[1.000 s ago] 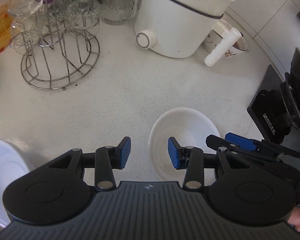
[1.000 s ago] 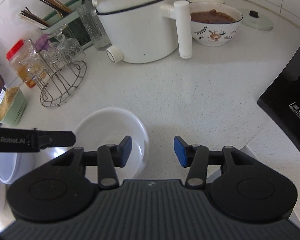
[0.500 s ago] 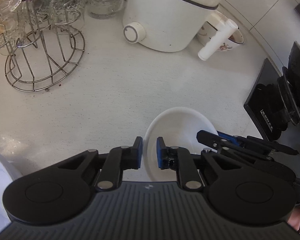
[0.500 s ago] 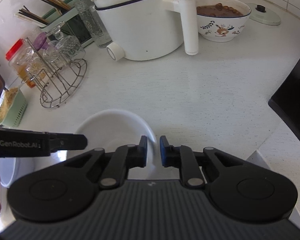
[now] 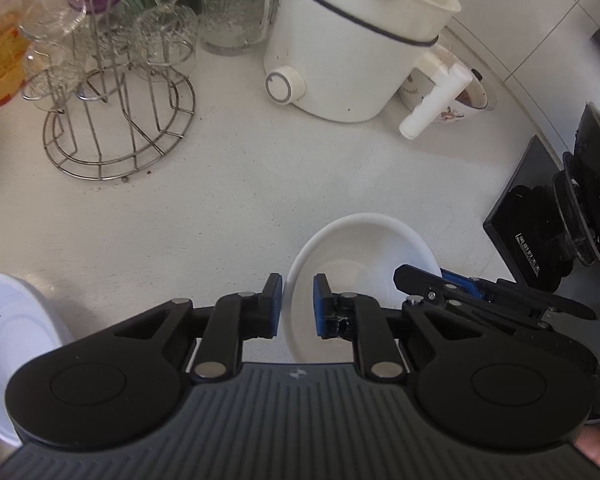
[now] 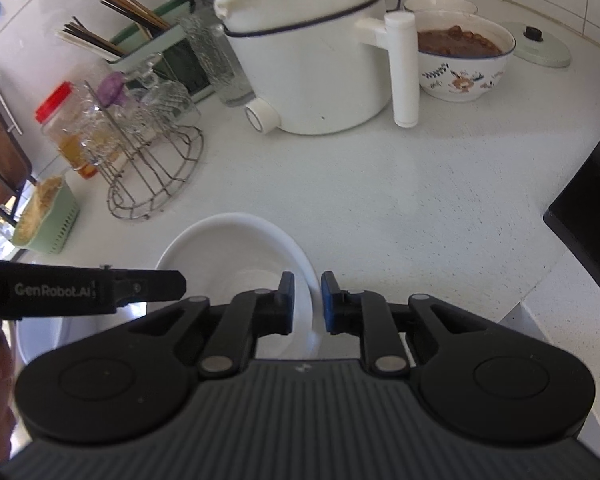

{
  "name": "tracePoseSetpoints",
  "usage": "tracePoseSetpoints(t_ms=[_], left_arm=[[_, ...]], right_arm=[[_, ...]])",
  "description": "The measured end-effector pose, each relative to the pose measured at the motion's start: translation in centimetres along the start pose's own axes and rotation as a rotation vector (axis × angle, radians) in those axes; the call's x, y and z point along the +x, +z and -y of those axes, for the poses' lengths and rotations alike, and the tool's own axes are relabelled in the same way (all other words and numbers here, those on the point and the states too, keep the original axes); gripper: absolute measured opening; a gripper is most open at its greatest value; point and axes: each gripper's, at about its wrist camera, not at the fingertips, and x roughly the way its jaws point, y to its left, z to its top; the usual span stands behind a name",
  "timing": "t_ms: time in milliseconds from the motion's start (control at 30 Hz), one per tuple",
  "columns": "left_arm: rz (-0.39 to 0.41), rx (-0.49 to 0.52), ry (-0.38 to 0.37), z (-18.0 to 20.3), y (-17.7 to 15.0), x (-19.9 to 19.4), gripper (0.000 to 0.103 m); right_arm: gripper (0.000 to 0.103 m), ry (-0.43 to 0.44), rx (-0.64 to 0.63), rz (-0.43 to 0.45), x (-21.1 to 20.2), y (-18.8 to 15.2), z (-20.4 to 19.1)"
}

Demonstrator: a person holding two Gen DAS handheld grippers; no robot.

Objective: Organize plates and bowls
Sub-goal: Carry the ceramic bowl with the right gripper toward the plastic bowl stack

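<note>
Both claws pinched onto the same white bowl

My left claw is clenched on the near-left rim of the white bowl, blue pads either side of the wall. My right claw has just been closing and now grips the opposite rim, its pads nearly together with the edge between them. The bowl sits on the speckled counter dead centre; wire glass rack at 11 o'clock, white cooker pot at 1 o'clock, another white dish at 8.
</note>
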Motion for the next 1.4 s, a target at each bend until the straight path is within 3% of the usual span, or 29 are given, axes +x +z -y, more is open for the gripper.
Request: tracePoseSetpoints(t_ms=[633,1133,1400], left_arm=[[0.077,-0.004,0.002,-0.1,-1.5,-6.7,0.019],[0.120,-0.036,0.034,-1.9,-3.7,-10.8,0.019],[0.162,-0.105,0.060,-4.2,-4.9,-12.7,0.019]], right_arm=[[0.019,0.073,0.013,0.083,-5.2,0.2,-2.3],[0.019,0.118,-0.033,0.086,-6.6,-0.7,-5.3],[0.019,0.170,-0.082,0.068,-6.3,-1.0,-7.7]])
